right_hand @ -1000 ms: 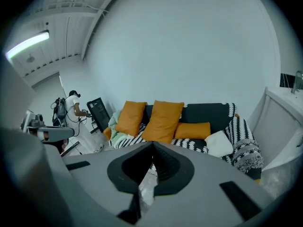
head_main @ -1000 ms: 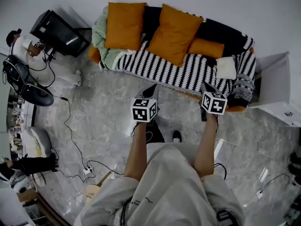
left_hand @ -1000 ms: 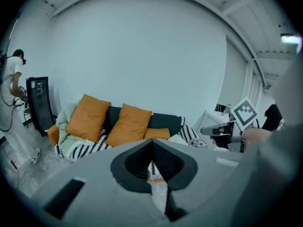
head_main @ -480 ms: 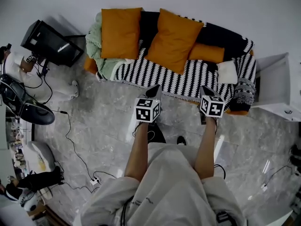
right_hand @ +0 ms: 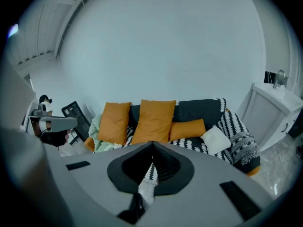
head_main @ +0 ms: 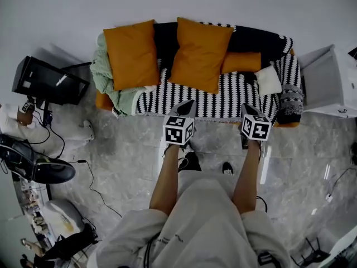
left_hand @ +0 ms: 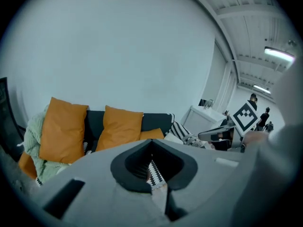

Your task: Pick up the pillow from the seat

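Observation:
Two big orange pillows (head_main: pixel 132 54) (head_main: pixel 201 53) lean on the back of a sofa (head_main: pixel 223 94) draped in a black-and-white cover. A small orange bolster (head_main: pixel 241 62) and a white cushion (head_main: pixel 269 80) lie on the seat to the right. My left gripper (head_main: pixel 188 104) and right gripper (head_main: pixel 247 108) are held side by side in front of the sofa's front edge, apart from every pillow. Both are shut and hold nothing. The right gripper view shows the pillows (right_hand: pixel 155 119) beyond its closed jaws (right_hand: pixel 151 145). The left gripper (left_hand: pixel 151 143) points at the sofa too.
A green blanket (head_main: pixel 106 77) is piled on the sofa's left end. A black monitor (head_main: pixel 50 81) stands left of the sofa and a white cabinet (head_main: pixel 334 82) right of it. Cables (head_main: pixel 95 177) trail over the marble floor at left. My shoes (head_main: pixel 191 161) stand behind the grippers.
The sofa now sits more squarely in front of me and slightly nearer the grippers. Both grippers have stayed shut, side by side.

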`<state>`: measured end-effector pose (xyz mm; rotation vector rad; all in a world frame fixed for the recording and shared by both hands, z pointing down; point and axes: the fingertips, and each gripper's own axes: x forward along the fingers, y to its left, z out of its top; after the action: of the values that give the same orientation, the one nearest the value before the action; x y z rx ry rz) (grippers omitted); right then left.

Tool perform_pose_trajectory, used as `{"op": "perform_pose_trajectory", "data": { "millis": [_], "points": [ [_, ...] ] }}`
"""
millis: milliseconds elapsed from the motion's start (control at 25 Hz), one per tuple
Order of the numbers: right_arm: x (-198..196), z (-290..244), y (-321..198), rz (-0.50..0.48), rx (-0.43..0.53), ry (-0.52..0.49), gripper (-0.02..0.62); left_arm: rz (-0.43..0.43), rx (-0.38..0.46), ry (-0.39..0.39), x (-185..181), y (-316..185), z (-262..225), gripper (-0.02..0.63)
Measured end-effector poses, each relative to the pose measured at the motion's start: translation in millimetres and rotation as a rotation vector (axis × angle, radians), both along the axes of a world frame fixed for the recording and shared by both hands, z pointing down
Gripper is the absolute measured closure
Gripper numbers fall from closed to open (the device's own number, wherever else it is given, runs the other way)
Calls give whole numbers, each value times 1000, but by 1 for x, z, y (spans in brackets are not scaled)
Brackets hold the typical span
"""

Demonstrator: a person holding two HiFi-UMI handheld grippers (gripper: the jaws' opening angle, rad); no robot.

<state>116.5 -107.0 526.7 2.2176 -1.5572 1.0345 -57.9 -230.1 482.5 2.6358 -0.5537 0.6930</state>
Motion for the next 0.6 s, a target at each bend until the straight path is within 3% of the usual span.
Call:
{"op": "perform_pose_trajectory", "data": {
  "millis": [600],
  "points": [
    [-27,30,-48,192,-20,-62,588,160,-24,-46,-10,-76,24,597]
  ]
}}
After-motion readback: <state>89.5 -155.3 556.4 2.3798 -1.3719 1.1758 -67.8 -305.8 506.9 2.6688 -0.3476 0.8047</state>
